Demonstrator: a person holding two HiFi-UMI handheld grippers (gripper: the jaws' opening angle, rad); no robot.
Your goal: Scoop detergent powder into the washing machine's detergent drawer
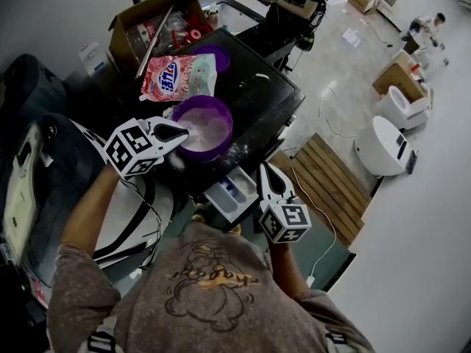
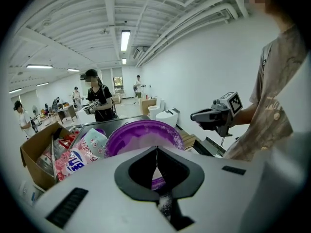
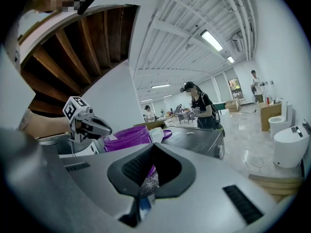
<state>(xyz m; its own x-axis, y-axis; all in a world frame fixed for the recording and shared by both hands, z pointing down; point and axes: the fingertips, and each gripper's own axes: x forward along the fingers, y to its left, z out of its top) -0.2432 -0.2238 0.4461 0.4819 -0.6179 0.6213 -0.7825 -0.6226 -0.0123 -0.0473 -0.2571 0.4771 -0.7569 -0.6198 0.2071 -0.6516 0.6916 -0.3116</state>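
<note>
Head view: left gripper (image 1: 183, 132) at tub (image 1: 229, 125) rim; right gripper (image 1: 265, 170) beside drawer (image 1: 231, 194).

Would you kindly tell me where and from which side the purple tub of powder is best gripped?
The purple tub stands upright, open and looks too wide to span, so I would pinch its thin rim on the right, from above, one side of the claw inside the wall. The left gripper crowds its left rim and the detergent bag lies behind.
</note>
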